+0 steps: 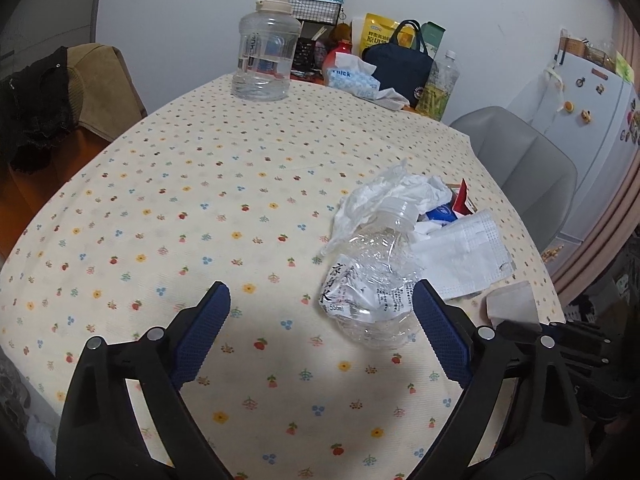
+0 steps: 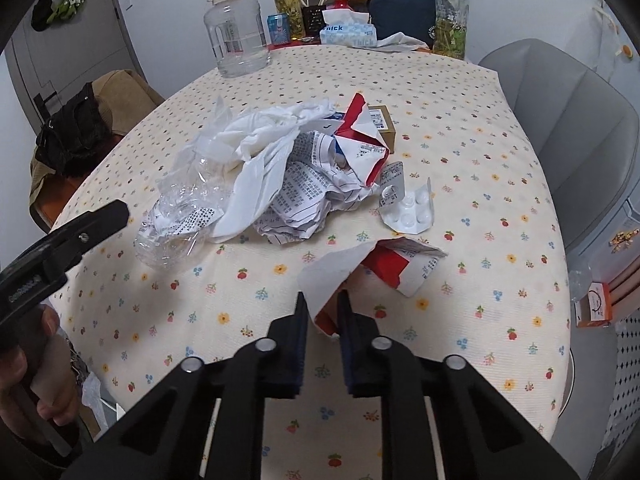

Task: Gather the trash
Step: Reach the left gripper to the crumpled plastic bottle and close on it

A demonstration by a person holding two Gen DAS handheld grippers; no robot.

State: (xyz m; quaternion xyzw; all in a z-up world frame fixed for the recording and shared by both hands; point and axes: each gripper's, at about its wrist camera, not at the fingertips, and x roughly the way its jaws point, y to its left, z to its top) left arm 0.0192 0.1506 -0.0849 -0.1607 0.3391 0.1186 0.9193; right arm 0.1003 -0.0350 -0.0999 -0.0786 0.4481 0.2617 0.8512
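Two grippers over table trash
Right gripper (image 2: 323,304) pinches torn red-white carton (image 2: 384,266); left gripper (image 1: 322,312) gapes beside crushed bottle (image 1: 372,292); tissue pack (image 2: 348,34) reads "Thick".

Home dining corner. Tabletop (image 1: 168,208) with a flower-print cloth, grey chair (image 1: 524,168) pulled up, second chair (image 1: 100,80) draped with dark clothing (image 1: 36,104). White fridge (image 1: 592,120) with magnets at the right. Far end against the wall holds household clutter: big water jug (image 1: 266,48), tissue box (image 1: 352,78), navy lunch bag (image 1: 400,62), snack packet (image 1: 380,32), wire basket (image 1: 316,8). Door (image 2: 60,40) with hooks and hanging items behind.
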